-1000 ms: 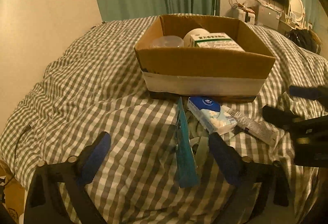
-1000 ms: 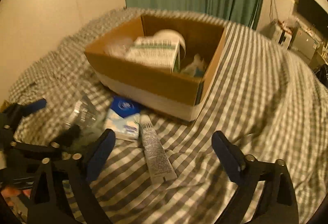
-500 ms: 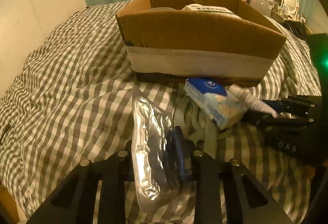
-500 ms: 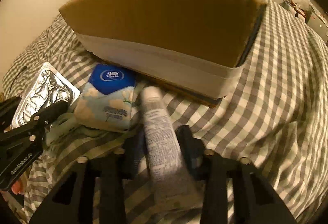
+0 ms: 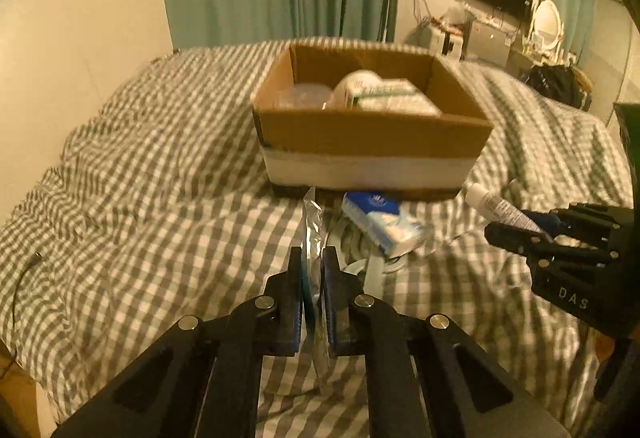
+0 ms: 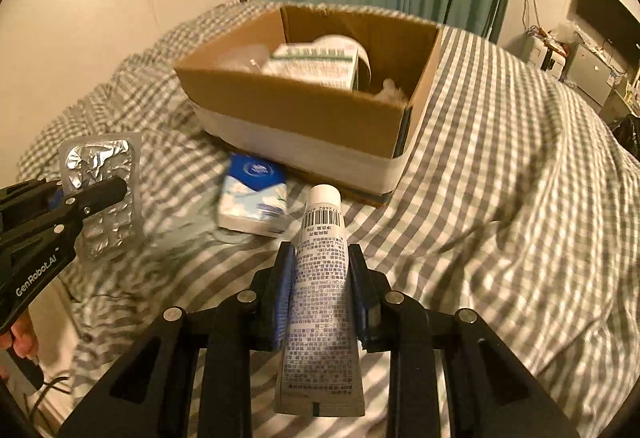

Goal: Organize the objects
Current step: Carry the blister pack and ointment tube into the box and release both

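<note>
**Both grippers loaded, box waiting ahead**

The left gripper (image 5: 312, 278) has its fingers pressed together on a foil blister pack (image 5: 311, 234), which stands edge-on at the centre of the left wrist view; in the right wrist view the same pack shows flat and silvery at the left edge of the frame, clear of the bedding. Gripping it by the thin lower part leaves most of the sheet free above the fingers, probably so it can slide off cleanly when let go.

The right gripper (image 6: 322, 266) is clamped on a white ointment tube (image 6: 324, 270) across its middle, cap pointing forward toward the cardboard box (image 6: 304, 105), crimped end trailing at the bottom centre of the frame. A mid-body hold keeps the soft tube from drooping at either end.

The box sits in the upper centre of both views on a grey-and-white checked bedspread (image 6: 500, 197), open at the top. Inside it lie a white-and-green carton (image 6: 316, 61), a round white container behind that and something clear at the left; these are blurred.

Just in front of the box, a blue tissue pack (image 6: 256, 197) rests on the bedspread, untouched, with pale straps or cord (image 5: 360, 262) lying beside it.

Judging by this, two items are lifted and ready to go into the box, and the tissue pack and straps remain to be collected.
</note>
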Available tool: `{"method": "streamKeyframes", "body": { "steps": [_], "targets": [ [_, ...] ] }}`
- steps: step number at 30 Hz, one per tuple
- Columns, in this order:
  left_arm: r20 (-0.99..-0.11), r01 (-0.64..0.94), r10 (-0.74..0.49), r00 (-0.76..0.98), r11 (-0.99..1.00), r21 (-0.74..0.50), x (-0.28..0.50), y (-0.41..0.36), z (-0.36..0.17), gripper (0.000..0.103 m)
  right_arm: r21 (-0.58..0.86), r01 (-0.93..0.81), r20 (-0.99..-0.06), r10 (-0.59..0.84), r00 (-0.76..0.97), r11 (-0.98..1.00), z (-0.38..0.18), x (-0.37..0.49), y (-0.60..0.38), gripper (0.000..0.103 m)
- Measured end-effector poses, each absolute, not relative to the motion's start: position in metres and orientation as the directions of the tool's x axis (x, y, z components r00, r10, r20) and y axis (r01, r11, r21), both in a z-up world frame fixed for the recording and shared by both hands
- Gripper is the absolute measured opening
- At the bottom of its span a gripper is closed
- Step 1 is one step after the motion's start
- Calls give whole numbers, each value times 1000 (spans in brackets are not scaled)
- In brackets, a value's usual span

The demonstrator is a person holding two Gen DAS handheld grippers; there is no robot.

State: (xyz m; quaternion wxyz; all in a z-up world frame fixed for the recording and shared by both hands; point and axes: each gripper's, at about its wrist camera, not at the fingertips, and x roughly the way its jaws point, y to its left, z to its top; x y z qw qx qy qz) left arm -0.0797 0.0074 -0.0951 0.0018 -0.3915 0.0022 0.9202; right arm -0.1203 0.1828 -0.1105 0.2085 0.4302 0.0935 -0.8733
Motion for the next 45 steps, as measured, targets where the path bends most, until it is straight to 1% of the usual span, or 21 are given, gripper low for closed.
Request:
{"method": "streamKeyframes", "body": {
  "steps": [7, 13, 19, 25, 33, 39, 45],
  "targets": [
    [-675, -30, 36, -737, -999, -20, -68, 4, -60, 9, -12, 455, -748, -293, -595, -891, -69, -99, 182, 26],
    [-650, -68, 74, -756, -997, -35, -82, 3, -28, 9, -33, 455, -696, -307, -649, -890, -29, -93, 177, 26],
    [-626, -92, 79, -776, -996, -11, -114, 4, -6, 9, 11, 441, -661, -337, -670, -898, -2, -118, 172, 26],
    [-613, -106, 83, -786, -994, 0, -157, 4, 1, 9, 15, 413, -656, -320, -683, -911, 7, -160, 163, 26],
    [-622, -135, 105, -776, -991, 1, -228, 7, -6, 9, 9, 383, -656, -295, -695, -924, 4, -228, 154, 26],
    [-662, -144, 118, -740, -989, -16, -279, 6, -33, 9, 12, 356, -685, -268, -678, -934, -23, -277, 151, 26],
    [-700, -183, 142, -700, -983, -17, -305, 13, -59, 9, 42, 307, -717, -242, -654, -951, -56, -305, 160, 26]
  ]
}}
